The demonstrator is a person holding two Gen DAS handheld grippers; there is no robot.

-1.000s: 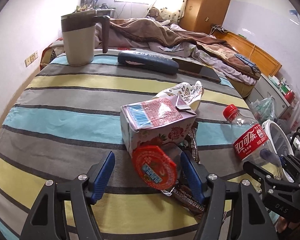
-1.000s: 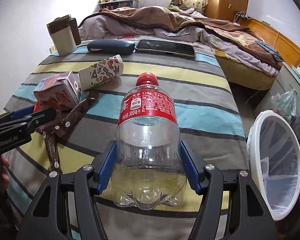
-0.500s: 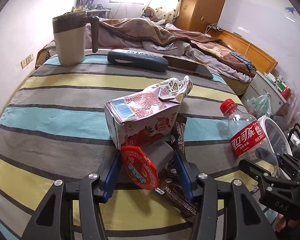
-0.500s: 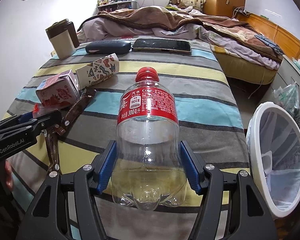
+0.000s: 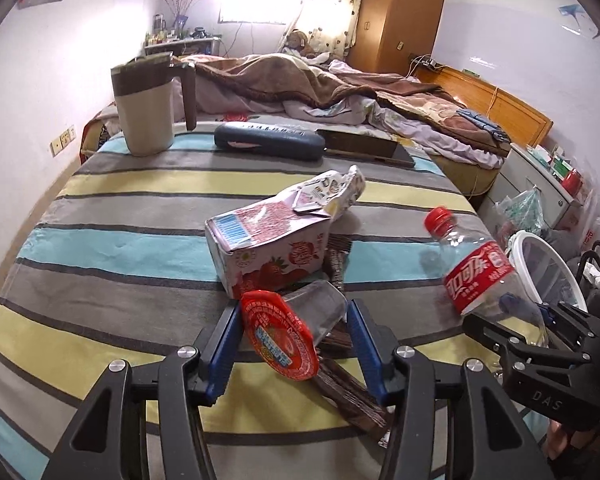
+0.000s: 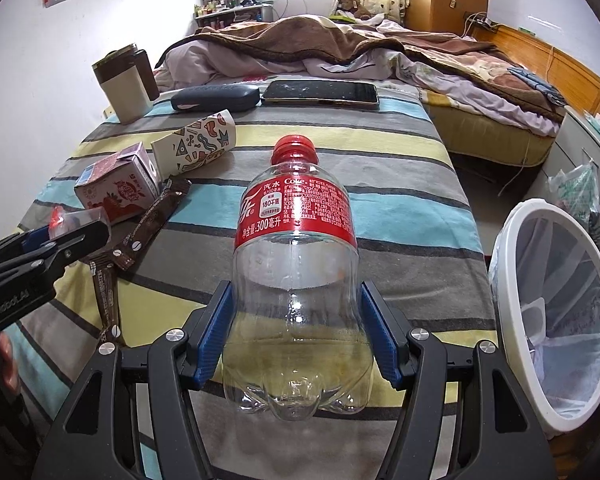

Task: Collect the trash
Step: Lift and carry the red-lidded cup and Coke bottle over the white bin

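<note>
My left gripper [image 5: 294, 320] is shut on a small clear plastic cup [image 5: 320, 310] with a peeled red foil lid [image 5: 278, 340], held just above the striped tablecloth [image 5: 120, 248]. An empty cola bottle [image 6: 296, 240] with a red cap and label stands between the blue pads of my right gripper [image 6: 296, 304], which is shut on its lower body. The left wrist view has the same bottle [image 5: 476, 276] tilted at the right. On the cloth lie a pink strawberry milk carton [image 5: 268, 248], a crushed patterned paper cup [image 5: 332, 192] and brown snack wrappers [image 6: 152, 216].
A white bin [image 6: 512, 224] with a liner stands off the table's right edge. At the far end are a beige jug [image 5: 148, 112], a dark glasses case [image 5: 268, 140] and a phone [image 6: 320, 94]. Behind is an unmade bed [image 6: 340, 40]; a plastic bag [image 6: 576, 188] hangs right.
My left gripper closed from open onto the red-lidded cup and drew it back and slightly up from the carton. The right gripper kept its grip on the bottle.
</note>
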